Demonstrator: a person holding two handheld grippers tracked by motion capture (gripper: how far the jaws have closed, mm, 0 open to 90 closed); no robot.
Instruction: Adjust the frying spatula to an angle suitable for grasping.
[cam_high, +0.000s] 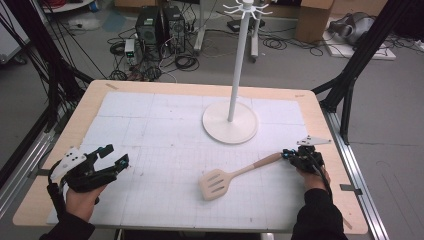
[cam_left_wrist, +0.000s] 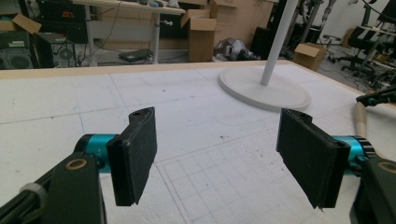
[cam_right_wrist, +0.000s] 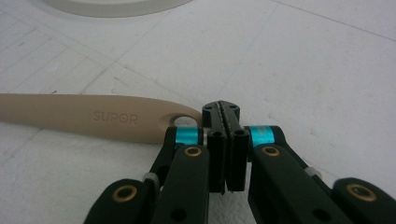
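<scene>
The right gripper (cam_high: 289, 154) sits clenched, empty, just beside the beige slotted plastic spatula's (cam_high: 227, 177) handle end. The left gripper (cam_high: 116, 157) rests released on the desk (cam_high: 90, 100).

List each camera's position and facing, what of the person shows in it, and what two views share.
High view: above the person's side, looking forward and down on the table; both forearms, left claw, right claw.
Left gripper view: rides the left claw, looking across toward the stand; jaws apart.
Right gripper view: rides the right claw, shut beside the spatula handle's end.
Shared: the stand and spatula.
</scene>
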